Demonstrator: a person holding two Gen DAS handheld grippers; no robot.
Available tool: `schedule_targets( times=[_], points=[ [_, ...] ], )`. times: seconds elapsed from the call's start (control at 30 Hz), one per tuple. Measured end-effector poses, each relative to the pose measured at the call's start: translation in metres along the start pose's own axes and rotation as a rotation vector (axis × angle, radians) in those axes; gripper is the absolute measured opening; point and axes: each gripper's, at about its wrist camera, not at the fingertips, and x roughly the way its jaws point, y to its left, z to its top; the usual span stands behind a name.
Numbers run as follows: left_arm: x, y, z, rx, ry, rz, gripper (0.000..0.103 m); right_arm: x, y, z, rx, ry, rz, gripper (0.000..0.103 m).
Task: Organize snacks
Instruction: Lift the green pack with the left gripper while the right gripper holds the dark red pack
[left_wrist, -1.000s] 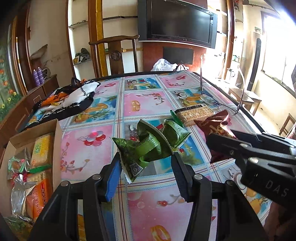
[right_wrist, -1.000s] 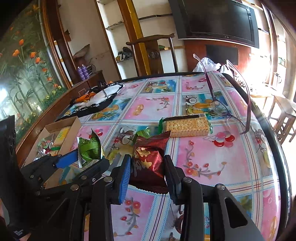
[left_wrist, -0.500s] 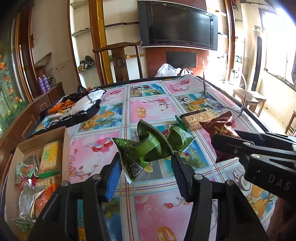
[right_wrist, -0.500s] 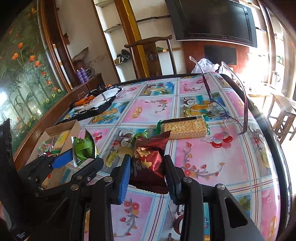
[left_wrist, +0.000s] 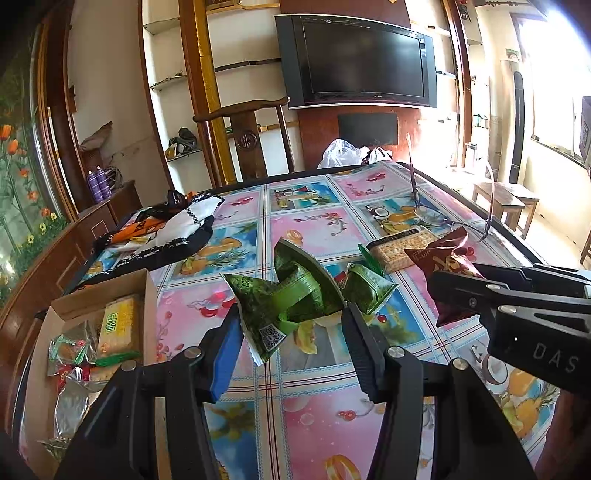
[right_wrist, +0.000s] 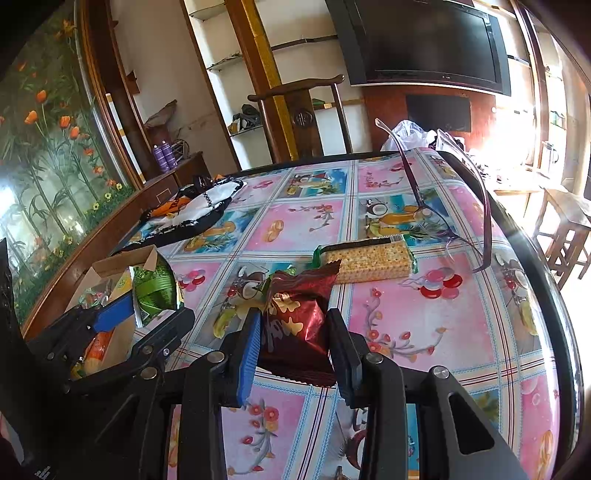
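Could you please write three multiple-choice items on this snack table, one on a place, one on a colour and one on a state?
1. Where is the cardboard box?
A. at the table's left edge
B. under the television
C. on the chair

2. What colour is the packet in the right gripper?
A. blue
B. dark red
C. white

3. What state is the left gripper in?
A. empty
B. out of view
C. shut on a green packet

Answers: 1 A, the box sits left of the tablecloth; 2 B, red foil shows between the pads; 3 C, green foil is pinched between the fingers.
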Motion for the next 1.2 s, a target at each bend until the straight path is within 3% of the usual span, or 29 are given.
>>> schedule_targets(
  times=[0.37, 1.2],
  points=[
    [-0.003, 0.003, 0.002, -0.011, -0.003, -0.003, 0.053, -0.002, -0.001, 0.001, 0.003, -0.011, 0.003, 0.038],
    [-0.03, 0.052, 0.009, -0.122, -0.052, -0.001, 0.053, -0.005, 0.005, -0.001, 0.024, -0.037, 0.013, 0.038]
  ],
)
